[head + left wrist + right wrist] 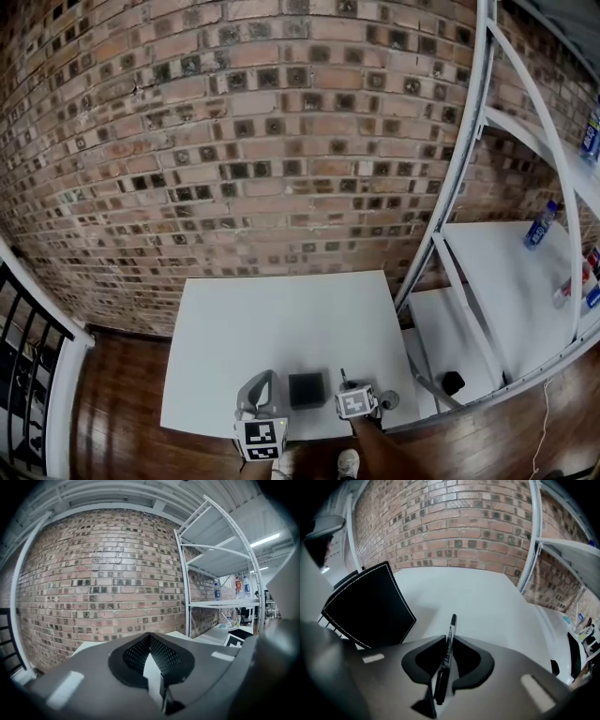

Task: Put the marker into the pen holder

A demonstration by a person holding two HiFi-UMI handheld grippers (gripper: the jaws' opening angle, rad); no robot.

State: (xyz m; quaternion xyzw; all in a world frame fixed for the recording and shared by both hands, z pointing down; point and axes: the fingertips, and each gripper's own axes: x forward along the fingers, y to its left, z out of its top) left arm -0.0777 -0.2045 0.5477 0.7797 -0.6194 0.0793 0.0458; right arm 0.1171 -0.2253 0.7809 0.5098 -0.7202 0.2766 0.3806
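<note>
A black marker (pixel 452 623) is clamped between the jaws of my right gripper (pixel 449 639), its tip sticking out past them over the white table (pixel 487 597). The black pen holder (pixel 370 606), square with white stitching, stands just left of that gripper. In the head view the pen holder (pixel 307 389) sits near the table's front edge, between my left gripper (pixel 266 378) and my right gripper (pixel 345 384). The left gripper (pixel 150 635) has its jaws closed together with nothing between them and points toward the brick wall.
A brick wall (pixel 262 141) rises behind the table (pixel 281 319). A white metal shelving rack (pixel 525 281) with bottles (pixel 541 225) stands at the right. A black railing (pixel 23 356) is at the left, over wooden floor (pixel 122 403).
</note>
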